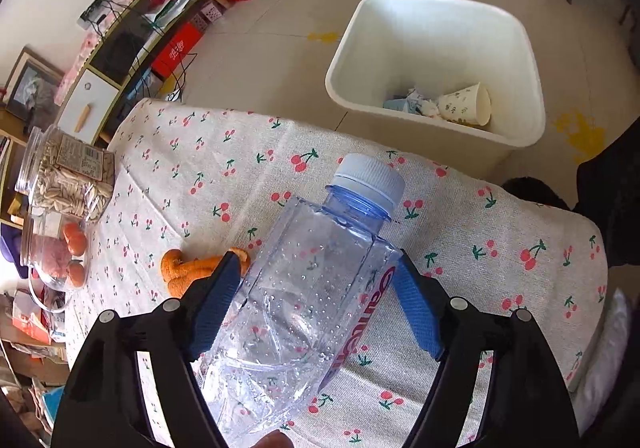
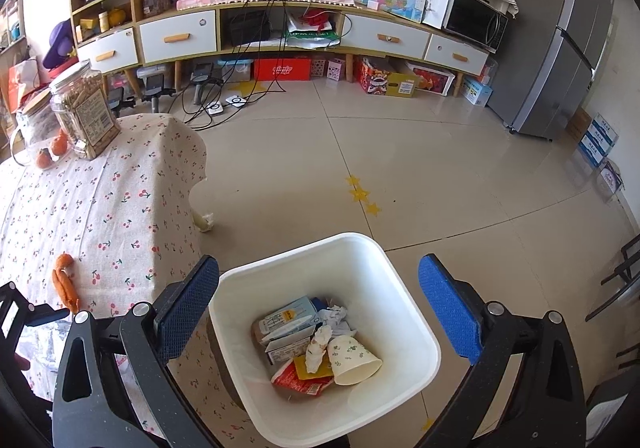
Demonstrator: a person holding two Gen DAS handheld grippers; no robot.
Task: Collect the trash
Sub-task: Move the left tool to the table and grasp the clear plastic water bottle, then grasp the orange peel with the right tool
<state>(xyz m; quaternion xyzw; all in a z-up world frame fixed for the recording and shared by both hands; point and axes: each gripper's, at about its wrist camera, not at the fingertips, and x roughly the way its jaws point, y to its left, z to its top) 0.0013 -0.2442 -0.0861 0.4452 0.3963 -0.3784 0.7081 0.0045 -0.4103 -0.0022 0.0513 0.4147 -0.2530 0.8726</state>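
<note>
A clear plastic bottle (image 1: pixel 304 288) with a white cap lies tilted between the blue pads of my left gripper (image 1: pixel 318 260), just above the cherry-print tablecloth (image 1: pixel 500 248). Both pads touch its sides, so the gripper is shut on it. Orange peel (image 1: pixel 192 272) lies on the cloth left of the bottle, and the right wrist view also shows the orange peel (image 2: pixel 66 284). The white bin (image 1: pixel 436 20) stands on the floor past the table's edge. My right gripper (image 2: pixel 320 264) hangs open over the bin (image 2: pixel 360 268), with nothing between its fingers. Inside are a paper cup (image 2: pixel 352 360), cartons and wrappers.
A plastic jar of seeds (image 1: pixel 68 176) and a glass jar with small oranges (image 1: pixel 56 256) stand at the table's far left. A low cabinet (image 2: pixel 280 32) with cables lines the far wall, a fridge (image 2: pixel 560 48) stands at right, and a dark chair (image 2: pixel 624 280) is near the bin.
</note>
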